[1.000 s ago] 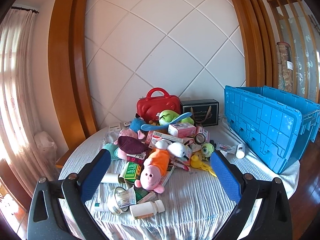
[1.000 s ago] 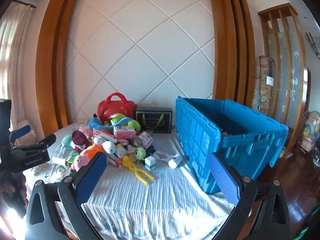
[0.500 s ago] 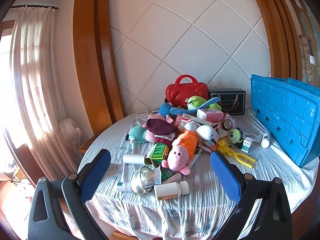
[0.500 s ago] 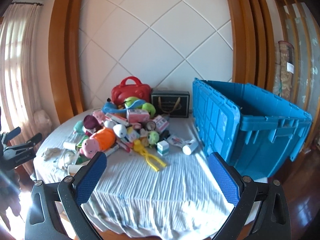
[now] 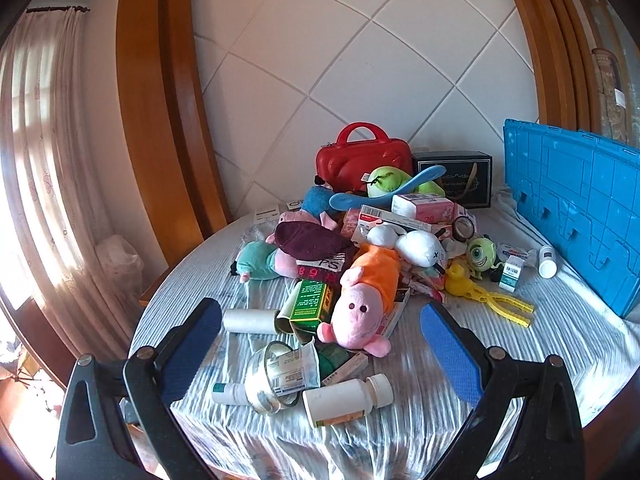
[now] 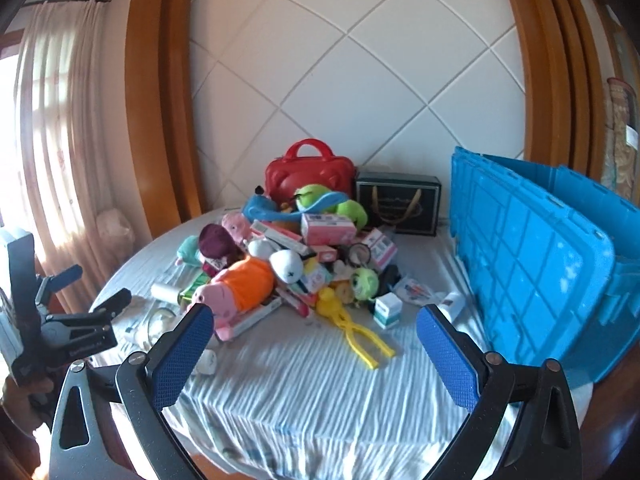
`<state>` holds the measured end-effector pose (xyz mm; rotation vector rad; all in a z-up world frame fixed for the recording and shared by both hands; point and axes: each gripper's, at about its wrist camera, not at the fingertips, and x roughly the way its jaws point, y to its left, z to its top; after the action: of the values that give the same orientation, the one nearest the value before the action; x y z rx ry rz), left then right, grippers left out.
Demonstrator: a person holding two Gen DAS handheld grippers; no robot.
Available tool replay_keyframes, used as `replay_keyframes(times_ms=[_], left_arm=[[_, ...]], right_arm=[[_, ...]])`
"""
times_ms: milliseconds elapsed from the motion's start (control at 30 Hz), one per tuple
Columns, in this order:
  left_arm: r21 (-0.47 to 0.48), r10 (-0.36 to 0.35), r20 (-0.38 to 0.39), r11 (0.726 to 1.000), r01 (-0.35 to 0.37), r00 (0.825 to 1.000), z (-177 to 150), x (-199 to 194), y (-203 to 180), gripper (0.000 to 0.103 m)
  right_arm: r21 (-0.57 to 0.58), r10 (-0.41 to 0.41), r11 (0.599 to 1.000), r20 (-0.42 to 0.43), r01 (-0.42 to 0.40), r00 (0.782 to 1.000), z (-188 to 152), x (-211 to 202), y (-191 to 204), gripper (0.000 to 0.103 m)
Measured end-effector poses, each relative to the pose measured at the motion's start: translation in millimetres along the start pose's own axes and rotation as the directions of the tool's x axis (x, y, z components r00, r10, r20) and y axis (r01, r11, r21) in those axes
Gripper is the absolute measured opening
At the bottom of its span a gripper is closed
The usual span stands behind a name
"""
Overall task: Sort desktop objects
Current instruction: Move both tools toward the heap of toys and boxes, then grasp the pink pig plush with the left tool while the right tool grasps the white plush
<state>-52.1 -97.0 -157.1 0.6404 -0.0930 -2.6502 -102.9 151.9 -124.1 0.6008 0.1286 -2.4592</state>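
A heap of toys, boxes and bottles lies on a round table with a white cloth (image 5: 420,392). A pink pig plush in orange (image 5: 366,300) (image 6: 240,284) lies at the heap's front. A white pill bottle (image 5: 344,400) and a glass jar (image 5: 276,376) lie nearest my left gripper (image 5: 320,344), which is open and empty above the table's near edge. My right gripper (image 6: 314,344) is open and empty, short of yellow tongs (image 6: 356,332). The left gripper also shows in the right wrist view (image 6: 86,300).
A large open blue crate (image 6: 540,264) (image 5: 580,216) stands at the table's right. A red case (image 5: 362,164) and a black box (image 5: 454,178) stand at the back by the wall. A curtained window is at the left.
Both grippers have swung left and moved closer to the heap. The crate has slid toward the right edge of both views. Both stay open.
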Motion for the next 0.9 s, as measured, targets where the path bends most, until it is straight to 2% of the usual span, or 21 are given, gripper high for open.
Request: replay_keyframes(times_ms=[133, 200, 367, 500, 567, 667, 767, 833, 900], left_arm=[[0.017, -0.075, -0.021, 0.997, 0.075, 0.997, -2.1, 44.6, 2.3, 0.101], [0.044, -0.084, -0.032, 0.995, 0.086, 0.996, -3.9, 66.4, 1.9, 0.101], [0.112, -0.154, -0.072, 0.980, 0.162, 0.985, -12.4, 111.2, -4.2, 0.101], [0.122, -0.205, -0.103, 0.969, 0.217, 0.973, -18.9, 132.5, -13.6, 0.101], [0.131, -0.229, -0.116, 0.961, 0.244, 0.966, -23.1, 141.2, -20.5, 0.101], [0.147, -0.240, -0.140, 0.954, 0.260, 0.960, -30.0, 157.2, -32.6, 0.101], [0.156, -0.218, -0.160, 0.957, 0.243, 0.963, -30.4, 170.7, -40.9, 0.101], [0.135, -0.237, -0.158, 0.957, 0.259, 0.959, -28.8, 175.4, -41.9, 0.101], [0.147, -0.220, -0.142, 0.959, 0.241, 0.965, -28.4, 179.8, -43.2, 0.101]], right_arm=[[-0.018, -0.005, 1.000, -0.027, 0.004, 1.000, 22.2, 54.8, 18.0, 0.103], [-0.037, -0.012, 0.999, -0.052, 0.010, 0.999, 30.8, 84.7, 25.0, 0.103], [-0.038, -0.013, 0.999, -0.141, 0.008, 0.990, 35.3, 151.8, 37.2, 0.102], [-0.049, 0.049, 0.997, -0.206, -0.060, 0.977, 29.0, 190.1, 49.6, 0.099], [-0.047, 0.109, 0.991, -0.251, -0.124, 0.962, 24.3, 210.1, 56.1, 0.099], [-0.074, 0.138, 0.983, -0.287, -0.165, 0.948, 21.9, 237.3, 67.1, 0.099], [-0.082, 0.158, 0.978, -0.300, -0.190, 0.941, 28.8, 262.9, 69.3, 0.097], [-0.101, 0.143, 0.979, -0.291, -0.179, 0.946, 36.2, 274.4, 66.8, 0.093], [-0.106, 0.141, 0.979, -0.283, -0.177, 0.949, 41.9, 285.8, 60.0, 0.092]])
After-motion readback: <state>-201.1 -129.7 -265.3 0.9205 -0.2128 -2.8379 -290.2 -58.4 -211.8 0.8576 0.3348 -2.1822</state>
